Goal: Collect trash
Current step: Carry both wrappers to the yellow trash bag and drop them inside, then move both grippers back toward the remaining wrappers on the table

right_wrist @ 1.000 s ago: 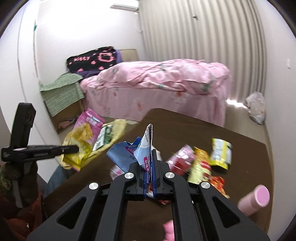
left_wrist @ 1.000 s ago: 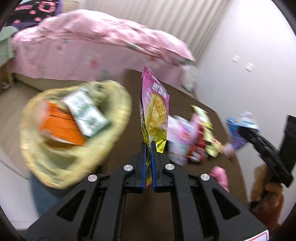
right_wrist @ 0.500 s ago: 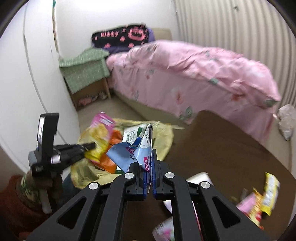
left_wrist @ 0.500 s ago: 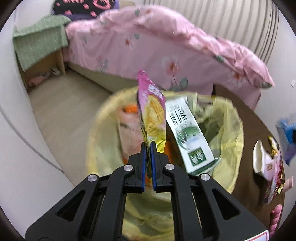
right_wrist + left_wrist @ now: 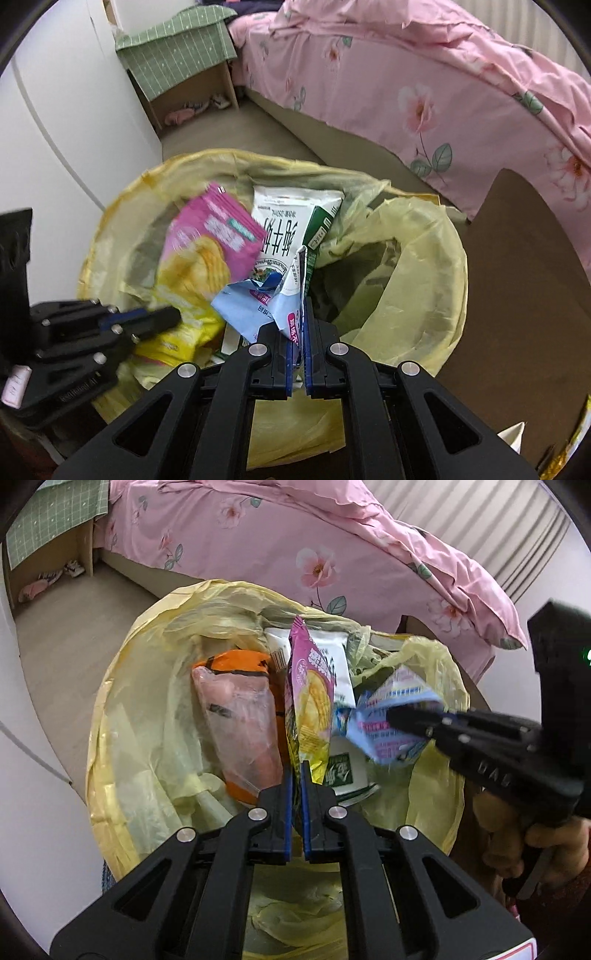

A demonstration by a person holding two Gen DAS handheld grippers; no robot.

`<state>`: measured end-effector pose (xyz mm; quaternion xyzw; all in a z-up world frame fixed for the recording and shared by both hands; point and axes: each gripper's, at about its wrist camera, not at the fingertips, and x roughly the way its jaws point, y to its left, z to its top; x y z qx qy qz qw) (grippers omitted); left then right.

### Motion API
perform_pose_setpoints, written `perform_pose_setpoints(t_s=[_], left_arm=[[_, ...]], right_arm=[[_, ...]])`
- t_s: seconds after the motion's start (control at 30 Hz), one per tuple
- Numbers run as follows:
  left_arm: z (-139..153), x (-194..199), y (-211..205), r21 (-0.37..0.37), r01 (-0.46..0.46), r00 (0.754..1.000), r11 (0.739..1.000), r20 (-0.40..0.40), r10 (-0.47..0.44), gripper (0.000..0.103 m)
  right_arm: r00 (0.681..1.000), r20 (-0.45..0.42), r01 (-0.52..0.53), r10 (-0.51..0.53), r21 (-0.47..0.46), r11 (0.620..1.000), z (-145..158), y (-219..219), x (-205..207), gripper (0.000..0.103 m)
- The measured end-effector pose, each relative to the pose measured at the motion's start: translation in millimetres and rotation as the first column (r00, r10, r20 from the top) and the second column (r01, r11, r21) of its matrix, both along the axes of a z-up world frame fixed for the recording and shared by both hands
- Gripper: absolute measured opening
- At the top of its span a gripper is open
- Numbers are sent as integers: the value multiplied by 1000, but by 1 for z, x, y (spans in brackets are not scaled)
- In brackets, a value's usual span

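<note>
My left gripper (image 5: 296,775) is shut on a pink and yellow chip bag (image 5: 310,698) and holds it upright over the bin lined with a yellow bag (image 5: 122,709). My right gripper (image 5: 300,317) is shut on a crumpled light blue wrapper (image 5: 255,306) over the same bin (image 5: 436,295). Each gripper shows in the other's view: the right one (image 5: 399,716) with the blue wrapper (image 5: 388,716), the left one (image 5: 162,317) with the chip bag (image 5: 207,254). In the bin lie a white and green carton (image 5: 291,229) and an orange package (image 5: 236,716).
A pink flowered bed (image 5: 295,535) stands behind the bin. The brown table (image 5: 524,280) lies to the right, with wrappers at its near edge (image 5: 569,443). A green-covered side table (image 5: 177,55) stands at the far left by the white wall.
Both grippers have swung left from the table to above the bin and come lower over it, each still holding its wrapper. The right gripper now sits close beside the left.
</note>
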<state>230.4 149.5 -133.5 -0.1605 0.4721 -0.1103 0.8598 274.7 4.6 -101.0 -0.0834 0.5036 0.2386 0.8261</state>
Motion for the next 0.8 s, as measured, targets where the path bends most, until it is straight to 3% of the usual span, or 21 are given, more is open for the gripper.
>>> perform_pose_setpoints(t_s=[0.3, 0.43, 0.5, 0.57, 0.8], left_arm=[[7, -1, 8, -30, -36, 999, 999, 19, 36, 7], [16, -6, 11, -36, -47, 998, 998, 39, 48, 25], [20, -9, 12, -30, -49, 997, 998, 51, 50, 31], [25, -12, 14, -29, -58, 996, 998, 61, 59, 33], [42, -21, 13, -16, -65, 993, 998, 98, 66, 40]], right_arm=[[1000, 18, 21, -21, 11, 1000, 3, -18, -12, 7], [998, 52, 18, -19, 12, 1000, 10, -20, -18, 9], [998, 62, 13, -14, 7, 1000, 13, -21, -22, 27], [997, 70, 10, -11, 15, 1000, 15, -23, -23, 37], [987, 151, 40, -46, 47, 998, 43, -42, -43, 44]])
